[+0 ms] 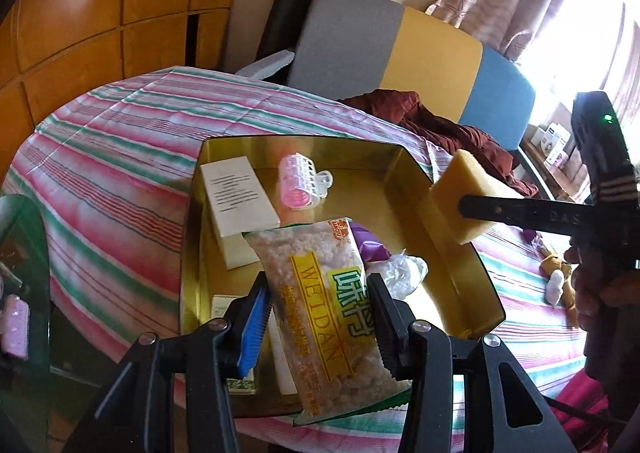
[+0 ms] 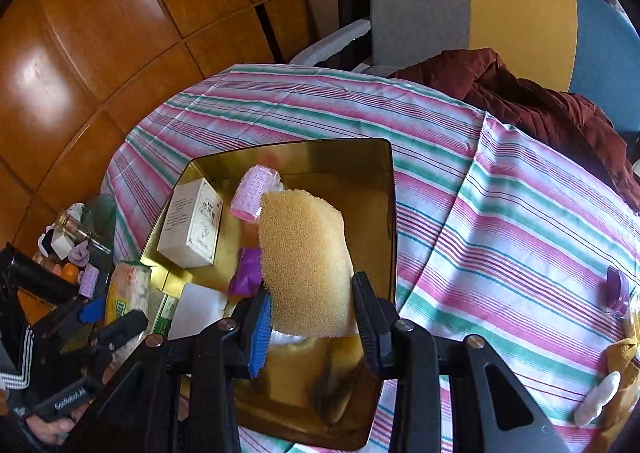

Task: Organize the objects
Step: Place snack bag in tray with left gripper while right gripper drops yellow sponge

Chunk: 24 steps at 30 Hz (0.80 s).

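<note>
Currently: snack packet [image 1: 324, 313] pinched by left gripper [image 1: 320, 327], long axis along fingers, over gold tray [image 1: 452, 253]. Sponge [image 2: 304, 261] clamped by right gripper [image 2: 312, 327], directly above tray interior.

Striped bedspread [image 1: 120, 141], wooden wardrobe [image 1: 100, 13], sunlit curtained window [image 1: 580, 25].

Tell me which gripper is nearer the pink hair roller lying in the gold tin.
Right, as far as these views show. The right gripper holds the yellow sponge just beside the pink hair roller. The left gripper holds the snack packet at the gold tin's near end.
</note>
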Available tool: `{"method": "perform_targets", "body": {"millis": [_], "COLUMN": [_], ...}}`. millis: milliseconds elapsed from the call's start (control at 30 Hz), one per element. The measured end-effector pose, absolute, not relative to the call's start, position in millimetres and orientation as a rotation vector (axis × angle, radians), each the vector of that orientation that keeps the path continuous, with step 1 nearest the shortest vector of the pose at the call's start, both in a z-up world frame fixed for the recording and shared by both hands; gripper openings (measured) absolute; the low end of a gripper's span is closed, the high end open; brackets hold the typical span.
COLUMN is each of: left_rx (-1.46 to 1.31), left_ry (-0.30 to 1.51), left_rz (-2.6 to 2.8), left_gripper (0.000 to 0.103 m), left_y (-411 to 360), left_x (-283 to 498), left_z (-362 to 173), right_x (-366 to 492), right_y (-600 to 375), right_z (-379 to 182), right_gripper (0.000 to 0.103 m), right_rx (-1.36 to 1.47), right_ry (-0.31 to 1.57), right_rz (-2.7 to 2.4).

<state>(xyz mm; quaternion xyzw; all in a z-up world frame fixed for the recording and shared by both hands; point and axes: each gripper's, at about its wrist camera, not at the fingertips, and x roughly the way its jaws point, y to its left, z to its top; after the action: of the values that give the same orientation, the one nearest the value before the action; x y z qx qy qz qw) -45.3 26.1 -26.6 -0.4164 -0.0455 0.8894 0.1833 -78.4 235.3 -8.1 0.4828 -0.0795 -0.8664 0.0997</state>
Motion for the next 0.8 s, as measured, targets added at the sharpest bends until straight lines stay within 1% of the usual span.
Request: {"method": "perform_targets", "body": {"millis": [300,533,567,633,667,700,733,767,800], "left_rx": [-1.158,-1.128,-1.125,-1.124,-1.124,-1.127,-1.128,-1.125,-1.123], "left_ry": [-0.131,-0.088,-0.086,-0.072,-0.079,-0.083,-0.092,-0.096,-0.093], "left_rz": [2.491,2.541,2.551,2.563,2.574,2.577,2.576,2.575,2.574], "left_gripper": [0.048,0.048,0.051,0.061,0.062,0.062,0.062,0.062,0.062], "left_y": [38.7,56.3,58.2,60.8,60.5,59.4,57.8,56.4,55.1], "left_x": [-61.8,-103.8,-109.6,-119.1,-122.3,-123.8,-123.0,-120.7,-117.4], "left_z": [-20.9,-14.3,-14.5,-15.3,-15.4,-15.7,-15.5,-15.7,-16.0], "right_x": [-89.4,-102.2,-104.6,-109.4,-112.6,-115.7,-116.7,-118.3,-118.4], "right_y": [235.9,235.3,235.2,234.7,234.8,235.8,236.3,237.8,238.6], "right_z": [-15.6,-20.7,-22.0,-26.0,-28.7,-31.2,-32.7,-35.0,-36.1], "right_gripper": [0.037,0.037,0.037,0.039,0.041,0.045,0.052,0.055,0.061], "right_rx": [1.451,1.468,1.473,1.494,1.508,1.514,1.522,1.534,1.536], "right_ry": [-0.237,-0.244,-0.245,-0.246,-0.244,-0.252,-0.256,-0.264,-0.273], "right_rz": [-2.557,-2.559,-2.558,-2.556,-2.565,-2.577,-2.582,-2.593,-2.598]}}
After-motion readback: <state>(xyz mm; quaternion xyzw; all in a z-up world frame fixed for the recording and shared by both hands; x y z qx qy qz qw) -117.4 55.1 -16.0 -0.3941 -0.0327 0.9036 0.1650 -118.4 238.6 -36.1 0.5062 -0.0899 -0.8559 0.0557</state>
